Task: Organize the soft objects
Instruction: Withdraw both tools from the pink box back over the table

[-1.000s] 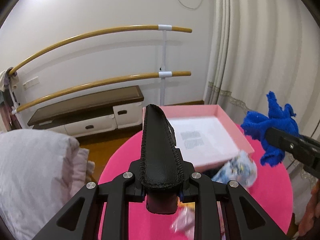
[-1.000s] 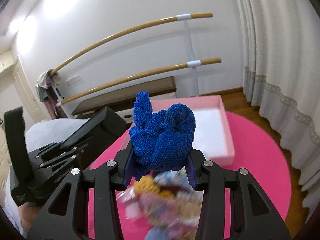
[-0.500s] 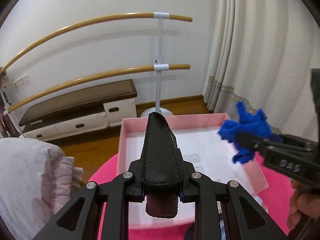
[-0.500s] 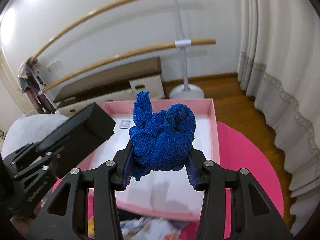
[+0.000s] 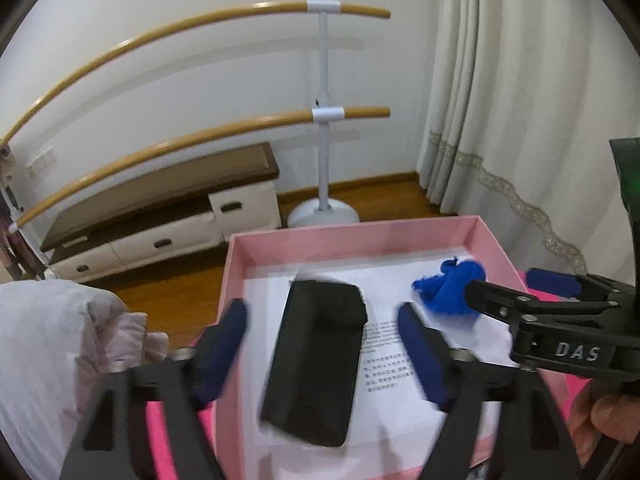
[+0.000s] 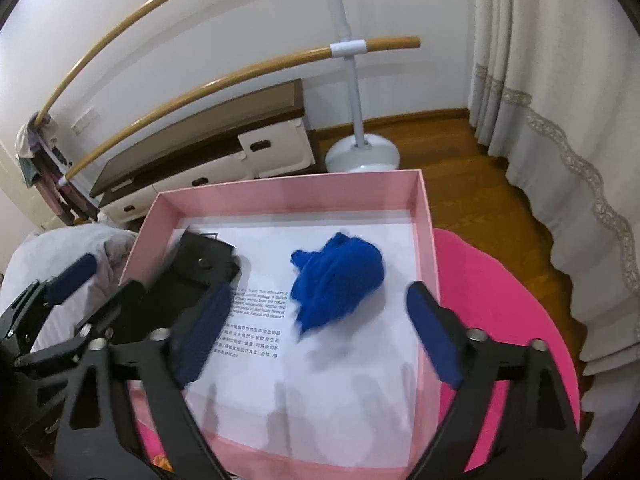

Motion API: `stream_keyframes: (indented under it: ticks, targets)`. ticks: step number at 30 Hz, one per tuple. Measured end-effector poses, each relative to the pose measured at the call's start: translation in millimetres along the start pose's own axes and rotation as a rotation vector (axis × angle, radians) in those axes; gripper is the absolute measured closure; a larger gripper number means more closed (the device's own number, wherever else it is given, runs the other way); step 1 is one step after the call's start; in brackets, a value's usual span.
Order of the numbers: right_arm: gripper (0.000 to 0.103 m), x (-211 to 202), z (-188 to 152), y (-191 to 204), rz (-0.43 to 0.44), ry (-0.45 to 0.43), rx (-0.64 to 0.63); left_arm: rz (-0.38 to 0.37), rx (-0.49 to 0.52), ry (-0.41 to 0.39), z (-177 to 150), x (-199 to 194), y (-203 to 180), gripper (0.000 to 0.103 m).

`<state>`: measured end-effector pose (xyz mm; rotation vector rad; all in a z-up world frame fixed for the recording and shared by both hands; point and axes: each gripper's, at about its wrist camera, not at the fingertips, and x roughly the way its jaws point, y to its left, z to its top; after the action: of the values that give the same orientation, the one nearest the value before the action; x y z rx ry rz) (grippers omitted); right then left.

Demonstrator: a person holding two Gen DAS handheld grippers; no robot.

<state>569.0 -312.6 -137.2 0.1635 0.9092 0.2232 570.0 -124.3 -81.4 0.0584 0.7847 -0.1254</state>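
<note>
The round pink tabletop (image 6: 500, 300) carries a pink cardboard box (image 6: 424, 216). Both tongs, left (image 5: 320, 344) and right (image 6: 316, 328), have just sprung apart, empty, over it. Inside lie a black leather case (image 5: 316, 360) and a blue knitted cloth (image 6: 340, 280); only the right view shows the case's snap.

A pink box (image 6: 424, 216) sits open-topped, its low walls the only barrier around its white floor. Inside, a black case (image 5: 316, 360) lies toward the box's left wall and a blue cloth (image 6: 338, 280) toward its right, with bare paper between them and along the near wall. Both grippers hang over the box's near side.
</note>
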Motion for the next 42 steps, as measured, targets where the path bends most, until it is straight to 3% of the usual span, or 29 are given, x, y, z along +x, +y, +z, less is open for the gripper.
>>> stream_keyframes:
  ticks: [2, 3, 11, 17, 28, 42]
  targets:
    - [0.0, -8, -2, -1, 0.001, -0.011, 0.012, 0.024, 0.007, -0.027, -3, -13, -3, 0.002]
    - [0.0, -10, -3, -1, 0.0, -0.014, 0.015, 0.032, 0.012, -0.038, -6, -18, -5, 0.0]
    - [0.0, -65, -17, 9, -0.004, -0.098, 0.025, 0.041, 0.01, -0.093, -33, -64, -11, 0.0]
    - [0.0, -117, -36, 21, -0.008, -0.168, 0.013, 0.031, -0.023, -0.152, -68, -126, 1, 0.0]
    - [0.0, -195, -98, 36, -0.029, -0.287, 0.025, 0.025, -0.061, -0.229, -143, -239, 15, 0.0]
    - [0.0, -268, -182, 67, -0.066, -0.43, 0.023, 0.058, -0.072, -0.293, -215, -319, 8, 0.0]
